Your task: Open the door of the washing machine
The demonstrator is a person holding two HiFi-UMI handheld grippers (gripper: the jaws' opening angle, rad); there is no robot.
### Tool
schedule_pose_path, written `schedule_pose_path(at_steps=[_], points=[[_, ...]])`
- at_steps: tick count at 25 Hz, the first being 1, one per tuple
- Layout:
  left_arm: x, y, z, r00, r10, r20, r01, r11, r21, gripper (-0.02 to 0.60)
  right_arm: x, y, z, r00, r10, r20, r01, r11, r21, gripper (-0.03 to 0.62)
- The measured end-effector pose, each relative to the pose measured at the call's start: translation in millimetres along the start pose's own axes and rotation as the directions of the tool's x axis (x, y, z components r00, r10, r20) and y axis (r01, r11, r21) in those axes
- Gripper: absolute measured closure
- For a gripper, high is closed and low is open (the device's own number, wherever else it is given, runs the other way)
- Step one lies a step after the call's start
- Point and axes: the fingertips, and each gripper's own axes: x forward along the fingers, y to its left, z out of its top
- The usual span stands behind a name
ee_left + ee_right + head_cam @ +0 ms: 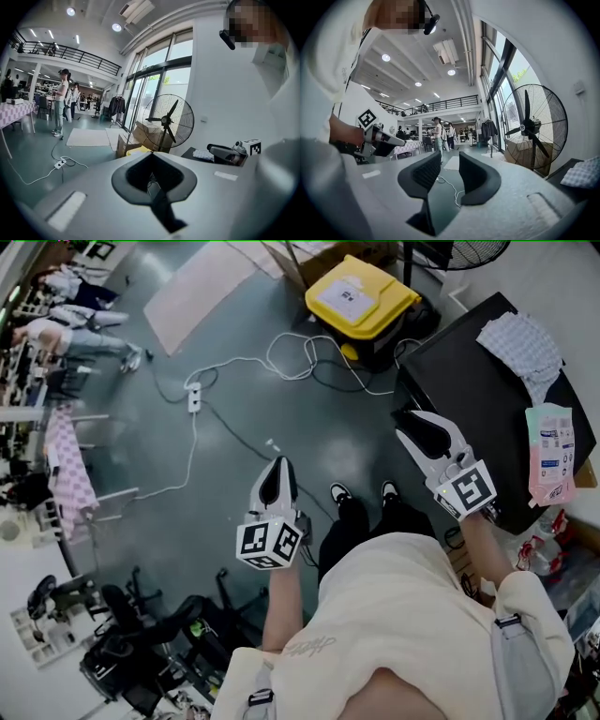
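1. Left tool [277, 468]: held out low in front of the person, above the grey floor [244, 362]. In the left gripper view its jaws [152, 154] meet at the tips. Nothing is between them.

2. Right tool [409, 424]: held out roughly level, over the near corner of a black unit [469, 399]. In the right gripper view its jaws [450, 157] stand partly apart, with a clear gap. Only floor and a white cable show through the gap. The tool holds nothing.

3. Black unit: stands at the person's right. A checked cloth [523, 343] lies on its far end. A printed pack [551, 454] lies at its right edge. Its front face is out of sight, so whether it is the washing machine cannot be told, and no view lets a door be made out.

4. Surroundings:
- A yellow-lidded bin [361, 296] stands on the floor beyond the unit.
- A large fan [168, 123] stands near the windows.
- A white power strip [194, 397] with its cable lies on the floor to the left.
- The person's shoes [340, 493] show between the two tools.
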Motion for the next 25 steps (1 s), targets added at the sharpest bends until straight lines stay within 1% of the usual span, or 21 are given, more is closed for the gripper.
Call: schedule_pose_path(at_steps=[4,7,12,14,17,20,23,25], points=[[17,25,3,0.999,-0.051,0.003,0.051,0.999,-0.017,0.563,20,6,1,0.999,-0.043,-0.014,0.043,0.999,-0.025,0.468],[28,54,12,0.995,-0.096,0.02,0.096,0.995,-0.017,0.563,44,11,11,0.996,-0.092,-0.009,0.091,0.994,-0.064,0.468],[41,110,35,0.987,-0.155,0.032,0.153,0.987,0.051,0.563,83,33,22,0.985,-0.173,-0.007,0.172,0.982,-0.083,0.468],[49,133,43,0.984,-0.175,0.027,0.173,0.983,0.063,0.563,102,37,26,0.979,-0.202,0.001,0.201,0.977,-0.075,0.468],[60,160,53,0.979,-0.205,0.015,0.203,0.977,0.058,0.563,125,41,34,0.968,-0.249,0.019,0.25,0.967,-0.047,0.468],[68,175,59,0.969,-0.246,0.005,0.245,0.967,0.068,0.563,136,45,37,0.954,-0.3,0.018,0.3,0.952,-0.054,0.467],[82,182,58,0.957,-0.29,-0.018,0.291,0.954,0.071,0.563,135,48,33,0.933,-0.36,-0.001,0.36,0.931,-0.063,0.467],[94,179,55,0.947,-0.32,-0.032,0.321,0.945,0.064,0.563,126,44,28,0.916,-0.4,-0.021,0.398,0.915,-0.063,0.467]])
